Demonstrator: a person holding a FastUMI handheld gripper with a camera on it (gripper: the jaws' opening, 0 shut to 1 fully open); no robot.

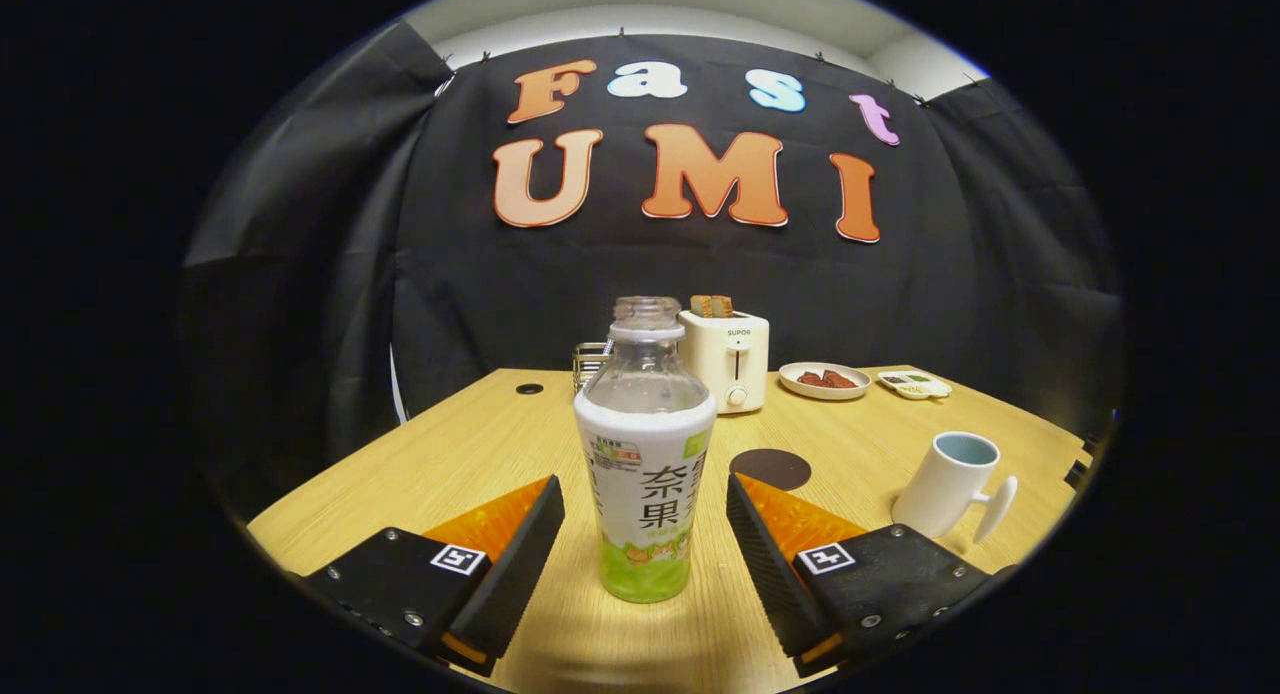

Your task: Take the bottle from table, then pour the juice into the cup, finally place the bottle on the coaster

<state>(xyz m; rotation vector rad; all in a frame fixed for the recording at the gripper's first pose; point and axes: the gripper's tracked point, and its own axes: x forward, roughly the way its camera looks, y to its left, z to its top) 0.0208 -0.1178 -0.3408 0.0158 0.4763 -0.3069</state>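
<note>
1. Black ribbed pads face each other across a wide gap: the gripper [645, 549] is spread open, and neither finger touches anything.
2. The left finger [510, 564] stands just off the bottle's left side, angled inward toward its base, with bare wood showing between them.
3. One bottle [645, 454] stands upright on the wooden table [420, 454] between the two fingers, uncapped, with a white and green label and a clear upper part.
4. The right finger [765, 564] mirrors the left, just apart from the bottle's right side.
5. One round dark coaster [770, 468] lies flat just beyond the right finger's tip.
6. One white cup [950, 484] with a pale blue inside stands further right, its handle turned to the right.
7. Behind the bottle there is one wire rack [590, 364], one cream toaster [728, 359] with toast in it, one plate [824, 380] of reddish food, and one small dish [914, 383].
8. The gripper sits low and level over the table, pointing straight at the bottle.
</note>
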